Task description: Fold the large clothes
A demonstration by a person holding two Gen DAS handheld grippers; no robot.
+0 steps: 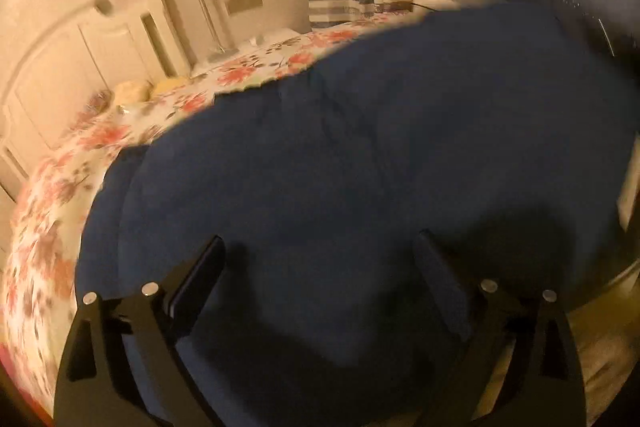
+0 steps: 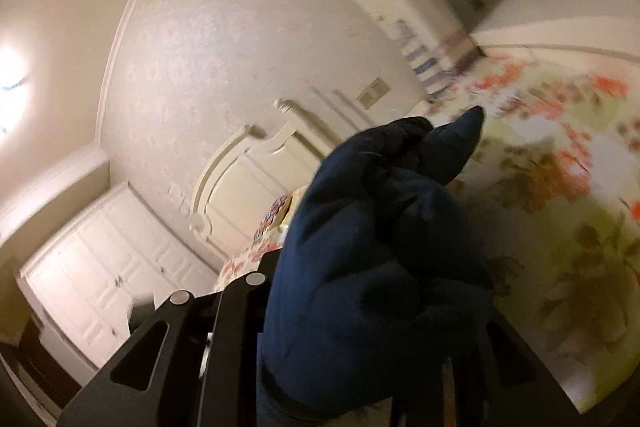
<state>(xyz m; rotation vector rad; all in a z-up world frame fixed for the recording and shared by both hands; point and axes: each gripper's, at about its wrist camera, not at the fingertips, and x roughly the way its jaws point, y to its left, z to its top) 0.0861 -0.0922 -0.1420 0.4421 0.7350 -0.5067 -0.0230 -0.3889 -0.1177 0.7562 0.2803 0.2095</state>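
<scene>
bedroom setting: a bed with floral sheet [image 1: 52,227] and white headboard [image 1: 72,67] carries the work. left hand-held gripper [image 1: 320,243] has its jaws spread wide, gripping nothing, poised low over the dark blue garment [image 1: 360,131] spread across the bed, probably to pick an edge. right hand-held gripper [image 2: 360,307] is clamped on a bunched fold of the same garment [image 2: 380,227], raised and tilted toward the wall, likely to carry that portion over for a fold.

Home bedroom, floral bedspread [image 1: 60,187], white headboard [image 1: 80,59]
</scene>
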